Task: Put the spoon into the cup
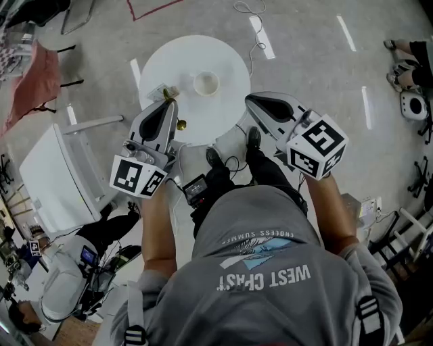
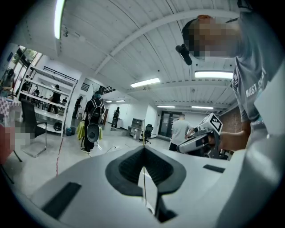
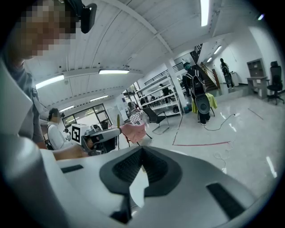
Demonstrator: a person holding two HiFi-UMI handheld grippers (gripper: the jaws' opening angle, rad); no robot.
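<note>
A large open lab or workshop hall: polished concrete floor marked with red tape, loose cables at the top, ribbed white ceiling with strip lights, metal shelving mid-frame (contents unreadable), and an office chair at the far right.

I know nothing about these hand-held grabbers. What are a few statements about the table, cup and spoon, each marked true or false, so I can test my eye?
1. The small white cup stands on the round white table. True.
2. The thin gold-coloured spoon already sits in the cup. False: it is clamped in the left gripper, off to the cup's side.
3. The right gripper holds the spoon. False: its jaws are together with nothing between them.
4. The cup is upright, with its mouth facing up. True.
</note>
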